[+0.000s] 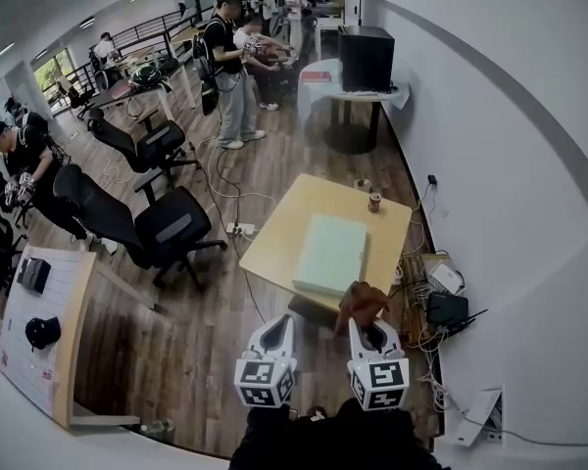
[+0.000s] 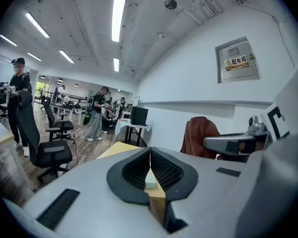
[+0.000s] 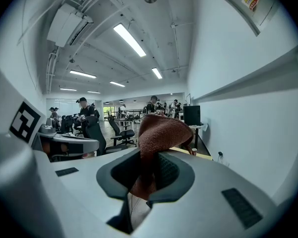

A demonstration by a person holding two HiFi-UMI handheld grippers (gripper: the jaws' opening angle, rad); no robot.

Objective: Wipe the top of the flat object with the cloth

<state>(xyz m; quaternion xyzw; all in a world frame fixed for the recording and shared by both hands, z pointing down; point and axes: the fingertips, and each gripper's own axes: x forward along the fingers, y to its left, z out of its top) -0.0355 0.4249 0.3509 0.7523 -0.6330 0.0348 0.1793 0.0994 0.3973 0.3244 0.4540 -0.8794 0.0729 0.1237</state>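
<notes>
Clamping cloth (image 1: 361, 300) between right gripper (image 1: 365, 325) fingers at worktop (image 1: 274, 248) near edge, beside pad (image 1: 331, 253); holding left gripper (image 1: 280, 326) fingers together, empty.

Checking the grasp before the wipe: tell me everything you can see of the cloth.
The cloth is rust-brown, terry-looking and bunched. The jaws of the right gripper pinch it, with a rounded fold standing above them. It sits at the near edge of the table, by the near right corner of the pale green pad; whether it touches either is unclear.
</notes>
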